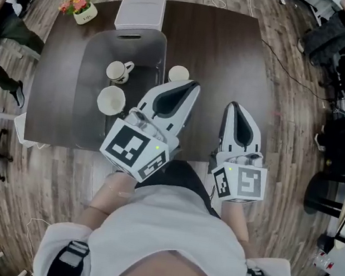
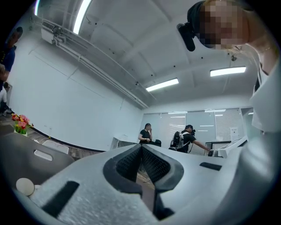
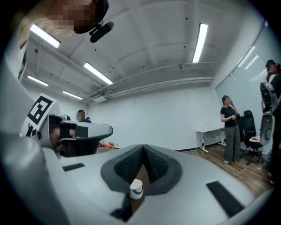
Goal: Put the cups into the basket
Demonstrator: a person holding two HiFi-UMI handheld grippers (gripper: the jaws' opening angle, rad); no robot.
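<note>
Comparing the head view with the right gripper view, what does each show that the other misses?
Head view only: the basket holding a mug and a cup, plus the white box behind it. Right gripper view only: the jaws of the right gripper shut on nothing, and the ceiling lights. Both: the left gripper, the flowers, and a cup on the table, probably the same one.
</note>
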